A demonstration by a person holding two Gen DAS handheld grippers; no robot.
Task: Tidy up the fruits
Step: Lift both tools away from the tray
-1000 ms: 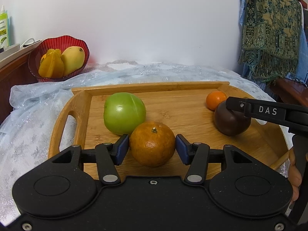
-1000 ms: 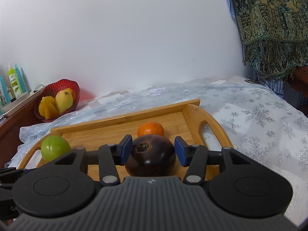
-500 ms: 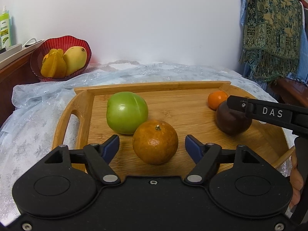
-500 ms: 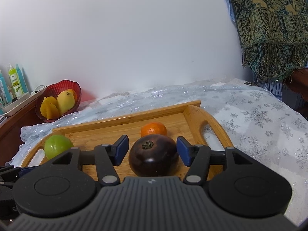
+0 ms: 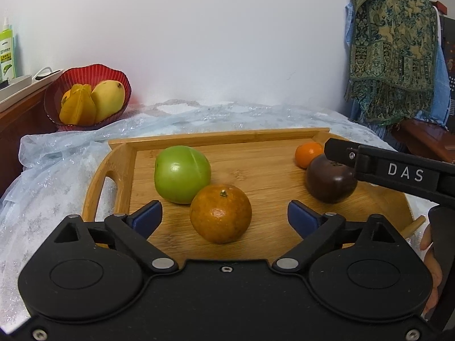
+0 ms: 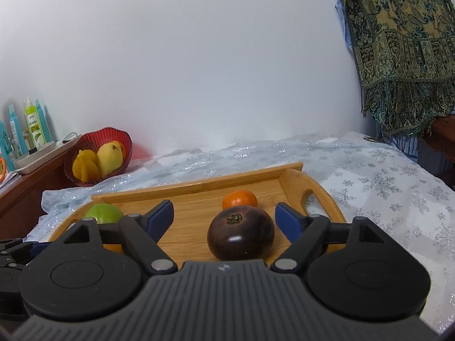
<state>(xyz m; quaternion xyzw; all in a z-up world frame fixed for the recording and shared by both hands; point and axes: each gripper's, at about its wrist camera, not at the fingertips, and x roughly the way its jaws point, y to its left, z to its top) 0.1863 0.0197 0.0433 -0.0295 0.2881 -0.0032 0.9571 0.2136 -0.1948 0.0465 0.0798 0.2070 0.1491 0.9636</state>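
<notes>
Left wrist view, left to right.
- Bottle [image 5: 7, 54]: green, upper left edge, on a white tray.
- Bowl [image 5: 86, 78]: red, upper left, holding a starfruit [image 5: 78, 109] and a mango [image 5: 108, 101].
- Cloth [image 5: 51, 170]: pale, glittery, under everything.
- Tray [image 5: 119, 167]: wooden, centre of frame, handle cut-out at its left end.
- Apple [image 5: 182, 174]: green, on the tray left of centre, touching the orange.
- Orange [image 5: 221, 213]: centre, on the tray, between the parted fingers of the left gripper [image 5: 224, 217]; neither pad touches it.
- Tangerine [image 5: 308, 155]: small, right, at the tray's far side, just behind the dark fruit.
- Dark fruit [image 5: 330, 182]: right, on the tray.
- Shawl [image 5: 392, 45]: patterned, hanging upper right.

Right wrist view.
- Right gripper [image 6: 224, 218]: fingers spread wide; the dark fruit [image 6: 241, 233] sits between them, untouched.
</notes>
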